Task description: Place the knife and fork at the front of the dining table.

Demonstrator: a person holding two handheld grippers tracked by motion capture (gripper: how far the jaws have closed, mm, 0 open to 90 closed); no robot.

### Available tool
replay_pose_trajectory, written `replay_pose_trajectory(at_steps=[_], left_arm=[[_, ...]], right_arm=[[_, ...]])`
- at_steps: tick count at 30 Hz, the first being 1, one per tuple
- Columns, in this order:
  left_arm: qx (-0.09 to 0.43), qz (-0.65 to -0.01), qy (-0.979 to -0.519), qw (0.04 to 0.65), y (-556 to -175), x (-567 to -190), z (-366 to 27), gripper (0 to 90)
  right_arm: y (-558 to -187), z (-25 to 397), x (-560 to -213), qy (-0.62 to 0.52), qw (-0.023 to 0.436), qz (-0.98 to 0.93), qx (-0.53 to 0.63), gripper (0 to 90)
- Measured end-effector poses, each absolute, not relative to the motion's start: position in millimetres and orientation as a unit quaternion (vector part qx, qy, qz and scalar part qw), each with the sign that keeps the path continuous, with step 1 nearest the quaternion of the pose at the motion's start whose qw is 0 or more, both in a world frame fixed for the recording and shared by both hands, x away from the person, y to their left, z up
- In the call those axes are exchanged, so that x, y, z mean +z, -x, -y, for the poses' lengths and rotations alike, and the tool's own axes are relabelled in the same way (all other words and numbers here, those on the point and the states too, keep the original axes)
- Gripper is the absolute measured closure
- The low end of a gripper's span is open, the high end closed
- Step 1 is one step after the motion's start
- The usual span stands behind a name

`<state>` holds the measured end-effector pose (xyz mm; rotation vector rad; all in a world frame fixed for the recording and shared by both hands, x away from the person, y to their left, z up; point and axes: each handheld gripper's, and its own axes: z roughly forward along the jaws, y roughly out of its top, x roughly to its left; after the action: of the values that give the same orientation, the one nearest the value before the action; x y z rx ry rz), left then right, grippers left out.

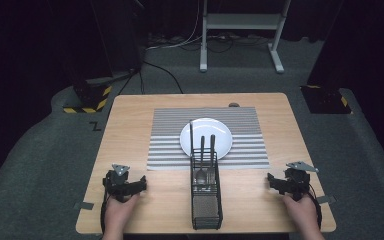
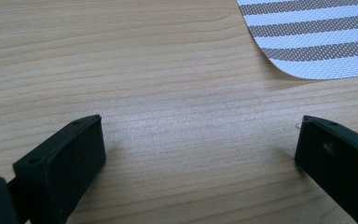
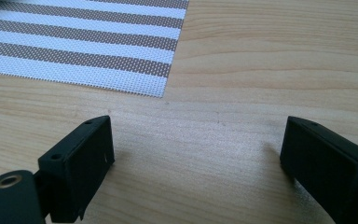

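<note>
Left hand-held gripper (image 1: 128,185) and right hand-held gripper (image 1: 284,182) both rest on the desk (image 1: 130,125), jaws spread, gripping nothing; between them stands the wire cutlery caddy (image 1: 206,195), just before the plate (image 1: 206,137).

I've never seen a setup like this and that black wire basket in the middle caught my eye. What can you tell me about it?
The wire basket is a narrow black caddy of thin mesh, standing upright on the wooden table near its front edge, midway between the two grippers and touching neither. Its far end overlaps the striped placemat just before the white plate. Cutlery stands in the far compartment, dark handles up; a spoon bowl shows through the mesh. The near compartment's contents cannot be told.
</note>
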<state>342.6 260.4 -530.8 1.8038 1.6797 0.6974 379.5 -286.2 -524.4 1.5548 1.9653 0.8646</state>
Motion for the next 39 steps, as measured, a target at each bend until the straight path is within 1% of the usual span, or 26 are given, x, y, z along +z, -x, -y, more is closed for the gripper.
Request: replay_pose_trajectory(at_steps=[5,19,23,24,27,32,36,39], left_arm=[[0.262,-0.629,-0.674,0.285,-342.4,-530.8,-260.1,1.8],[0.257,-0.618,-0.683,0.293,-338.5,-530.5,-260.3,3.6],[0.262,-0.609,-0.691,0.29,-338.5,-529.9,-258.5,4.0],[0.265,-0.596,-0.701,0.289,-338.9,-528.7,-257.0,3.5],[0.262,-0.588,-0.708,0.291,-338.4,-526.9,-255.4,3.4],[0.254,-0.575,-0.704,0.331,-331.9,-519.8,-249.3,2.5],[0.262,-0.558,-0.699,0.362,-326.3,-505.9,-241.8,2.3],[0.252,-0.552,-0.691,0.392,-324.3,-493.9,-237.8,2.4]], right_arm=[[-380.4,284.4,-524.8,-0.573,0.252,-0.717,0.307,9.7],[-380.4,283.4,-525.0,-0.576,0.255,-0.715,0.304,9.1],[-380.7,283.2,-525.0,-0.576,0.255,-0.715,0.304,9.0],[-380.7,283.2,-525.0,-0.576,0.255,-0.715,0.304,9.0],[-380.7,283.1,-525.0,-0.576,0.255,-0.715,0.304,9.0],[-380.8,283.1,-525.0,-0.577,0.255,-0.714,0.304,8.9],[-380.7,283.1,-525.0,-0.577,0.255,-0.714,0.304,9.0],[-380.7,283.1,-525.0,-0.577,0.255,-0.714,0.304,9.0]])
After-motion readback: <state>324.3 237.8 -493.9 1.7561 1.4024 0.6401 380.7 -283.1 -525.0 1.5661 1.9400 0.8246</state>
